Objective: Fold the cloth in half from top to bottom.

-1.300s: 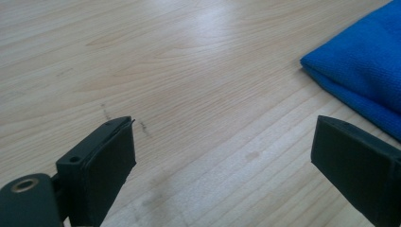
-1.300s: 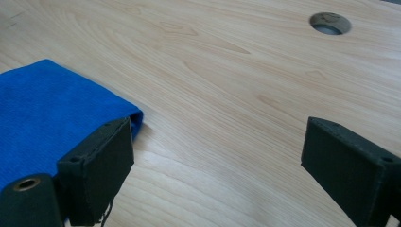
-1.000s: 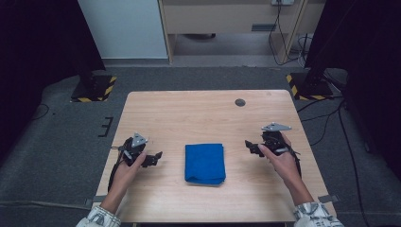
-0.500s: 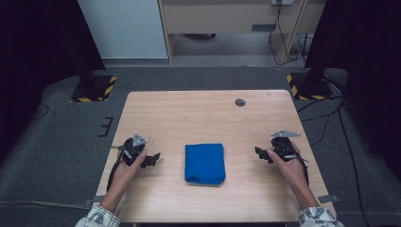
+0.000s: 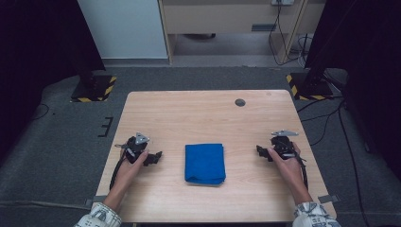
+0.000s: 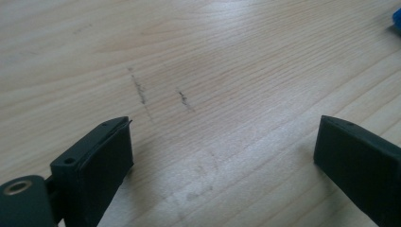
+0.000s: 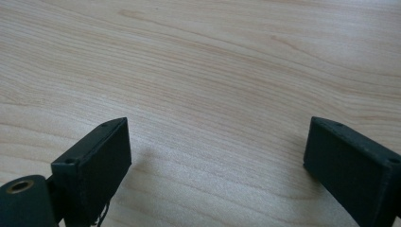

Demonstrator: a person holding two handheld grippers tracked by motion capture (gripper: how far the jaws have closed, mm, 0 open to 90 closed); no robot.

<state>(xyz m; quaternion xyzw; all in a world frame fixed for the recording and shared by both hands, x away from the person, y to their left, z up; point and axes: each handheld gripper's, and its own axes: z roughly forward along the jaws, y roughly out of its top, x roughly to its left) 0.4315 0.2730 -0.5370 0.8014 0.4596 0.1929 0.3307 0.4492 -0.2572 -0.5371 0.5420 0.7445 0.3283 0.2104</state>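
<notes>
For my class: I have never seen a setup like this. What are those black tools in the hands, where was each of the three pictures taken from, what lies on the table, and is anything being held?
There is no machine here: a person sits at a wooden table and holds a hand tool with two jaws, called a gripper, in each hand. The high view looks down from above the person's side, so the forearms enter from the bottom. The left gripper is on the left, the right gripper on the right. The other two pictures come from small cameras riding on the grippers, looking along their own black jaws at the wood. In both, the jaws stand wide apart with bare table between them, so nothing is held. A folded blue cloth lies between the grippers, touched by neither. Near the far edge of the table is a small dark round spot; I cannot tell what it is.
</notes>
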